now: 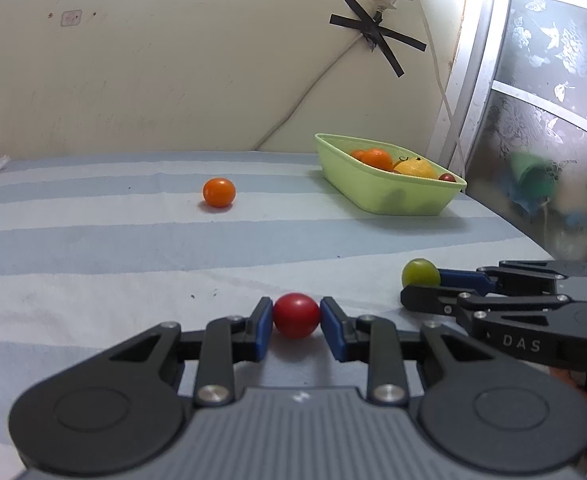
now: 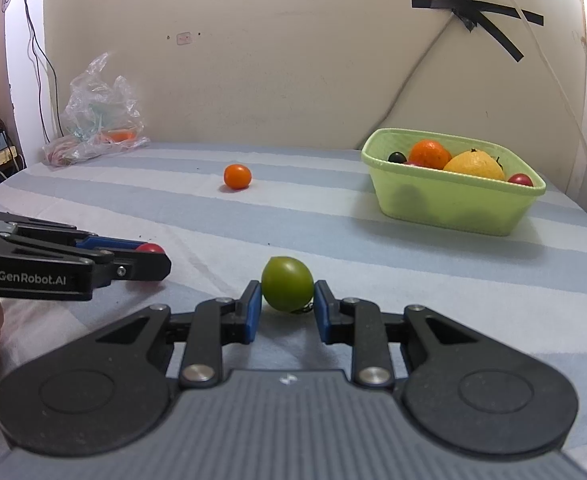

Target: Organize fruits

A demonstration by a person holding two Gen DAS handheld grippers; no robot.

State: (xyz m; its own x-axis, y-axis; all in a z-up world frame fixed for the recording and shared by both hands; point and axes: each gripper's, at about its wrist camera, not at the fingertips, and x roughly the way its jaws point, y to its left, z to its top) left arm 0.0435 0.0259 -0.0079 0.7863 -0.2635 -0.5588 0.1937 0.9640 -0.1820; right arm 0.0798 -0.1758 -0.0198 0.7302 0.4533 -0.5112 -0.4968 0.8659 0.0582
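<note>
Left wrist view: the left gripper (image 1: 296,317) had its blue pads closed against both sides of a small, round, glossy red fruit (image 1: 296,315) low over the striped blue-and-white bedsheet (image 1: 93,240), near its front edge. The fruit looked light and smooth-skinned, probably slippery and easily bruised, so a hold across its widest part seemed safest. It was nearly spherical, with no clear long axis or visible stem end. To the right, the right gripper (image 1: 419,282) pinched a small, round, olive-green fruit (image 1: 420,273). A loose orange, tomato-like fruit (image 1: 219,192) sat toward the far edge, and the pale green plastic tub (image 1: 377,196) of mixed fruit stood near the far right corner.

Right wrist view: the right gripper's pads pressed the green fruit (image 2: 287,284) at mid-height; it was slightly egg-shaped, its long axis tilted a little off upright, with a dark stem remnant apparently at its lower right. It looked firm and light. The left gripper (image 2: 149,258) showed the red fruit (image 2: 150,248) between its tips. The tub (image 2: 453,200) stood well apart ahead, and a crumpled clear plastic bag (image 2: 97,120) lay at the far left corner.
</note>
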